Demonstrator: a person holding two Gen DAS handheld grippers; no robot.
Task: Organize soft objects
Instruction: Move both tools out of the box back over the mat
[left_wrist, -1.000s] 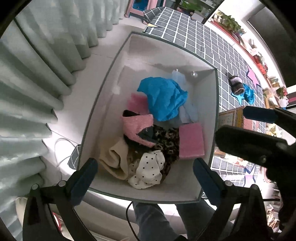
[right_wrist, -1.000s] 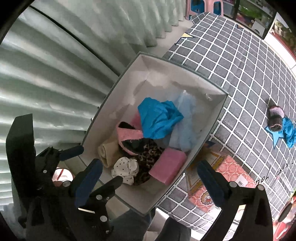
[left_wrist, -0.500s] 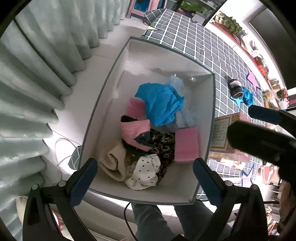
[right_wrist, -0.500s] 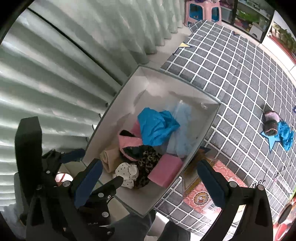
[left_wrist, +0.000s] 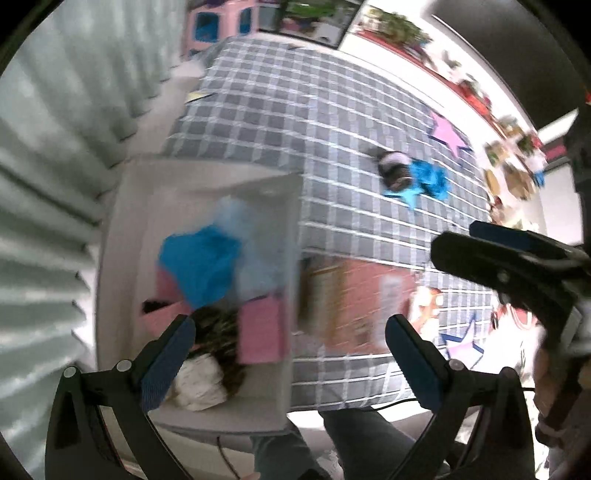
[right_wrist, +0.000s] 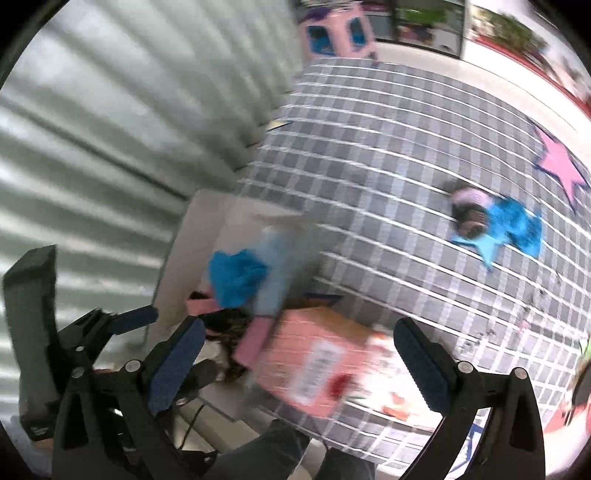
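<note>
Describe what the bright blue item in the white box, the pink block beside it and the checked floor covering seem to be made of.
The frames are blurred, so only roughly. Bright blue item: crumpled cloth, judging by its folds and matte look. Pink block: flat-faced and square-edged, perhaps a sponge or folded fabric; texture unreadable. Checked floor covering: a matte grey mat or rug with white lines, lying flat; weave not discernible. White box: stiff, smooth walls.

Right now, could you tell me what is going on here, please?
A person is tidying soft things with a handheld gripper in each hand. The white storage box by the curtain holds a bright blue cloth, a pink folded cloth and other fabrics. The left gripper and right gripper are both open and empty. A striped knitted roll and a crumpled blue cloth lie out on the grey checked mat.
</note>
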